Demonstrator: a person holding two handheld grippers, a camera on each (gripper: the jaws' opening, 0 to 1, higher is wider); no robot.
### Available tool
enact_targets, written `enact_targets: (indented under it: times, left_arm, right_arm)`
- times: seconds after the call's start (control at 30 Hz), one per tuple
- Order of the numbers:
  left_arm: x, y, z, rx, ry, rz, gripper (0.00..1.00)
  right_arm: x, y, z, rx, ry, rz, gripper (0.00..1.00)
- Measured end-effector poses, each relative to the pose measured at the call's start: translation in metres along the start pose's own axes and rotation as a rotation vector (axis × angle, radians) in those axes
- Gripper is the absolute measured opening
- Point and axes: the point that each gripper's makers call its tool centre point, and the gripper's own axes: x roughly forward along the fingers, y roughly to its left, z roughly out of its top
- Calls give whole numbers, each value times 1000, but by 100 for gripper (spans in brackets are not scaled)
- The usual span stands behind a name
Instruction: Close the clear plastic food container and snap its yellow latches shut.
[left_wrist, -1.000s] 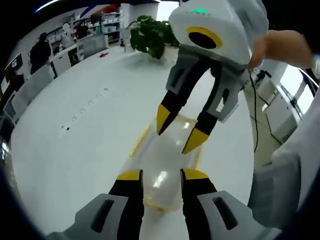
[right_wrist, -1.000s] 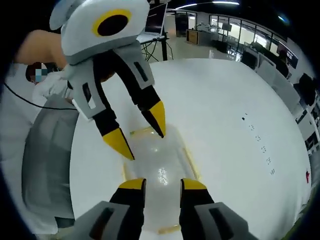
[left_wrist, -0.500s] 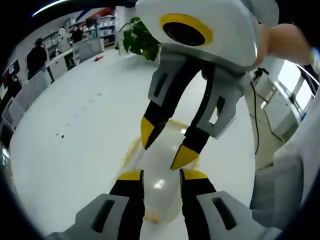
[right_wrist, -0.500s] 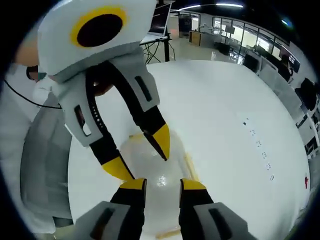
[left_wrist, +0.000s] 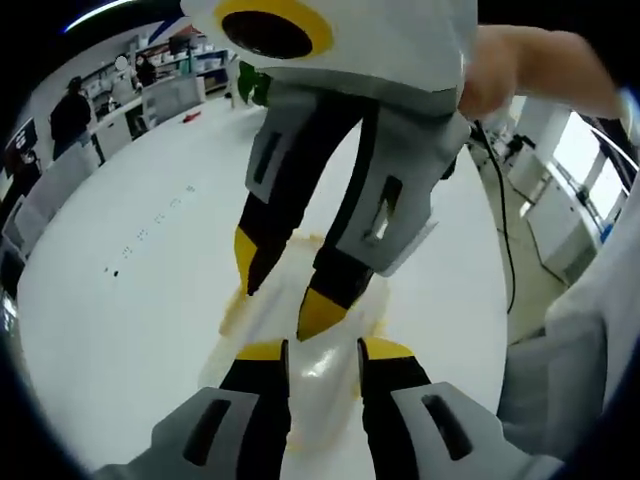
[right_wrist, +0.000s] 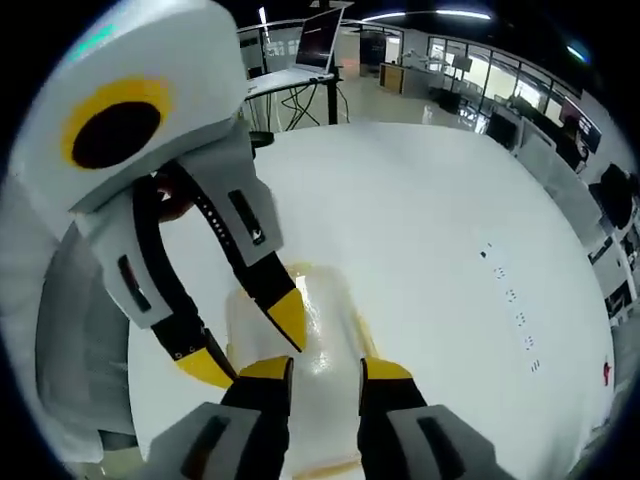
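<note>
Container (left_wrist: 322, 345) between both open claws

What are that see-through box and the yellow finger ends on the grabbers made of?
The box looks like clear glossy plastic: the white table shows through and light glints off it. The grabbers' yellow fingertips look like matte rubber or plastic pads; which, I cannot tell.

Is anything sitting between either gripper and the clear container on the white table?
Nothing visible does. In the left gripper view, the left gripper and the right gripper both hang right over the clear container, jaws parted, tips close to each other. No other object lies on the white table near it.
</note>
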Motion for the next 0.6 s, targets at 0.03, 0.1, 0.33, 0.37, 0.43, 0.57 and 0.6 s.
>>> enact_targets:
  times: [0.03, 0.1, 0.33, 0.37, 0.43, 0.57, 0.6]
  left_arm:
    - [0, -1, 0, -4, -4, 0, 25]
    - [0, -3, 2, -9, -13, -4, 26]
    - [-1, -9, -1, -11, -14, -7, 27]
    - [-1, -10, -1, -16, -19, -5, 27]
    - [0, -12, -3, -19, -21, -4, 28]
    - [1, -13, -6, 7, -12, 23, 31]
    - [2, -14, -7, 15, -14, 30, 33]
  right_arm:
    - [0, -1, 0, 0, -1, 0, 23]
    - [0, -3, 0, -3, 0, -2, 24]
    - [0, -10, 1, -14, 1, -4, 24]
    - [0, -10, 1, -15, 3, -3, 24]
    - [2, -11, -1, -32, 19, -3, 25]
    - [6, -12, -2, -40, 34, 16, 28]
    - [7, -13, -2, -41, 35, 22, 28]
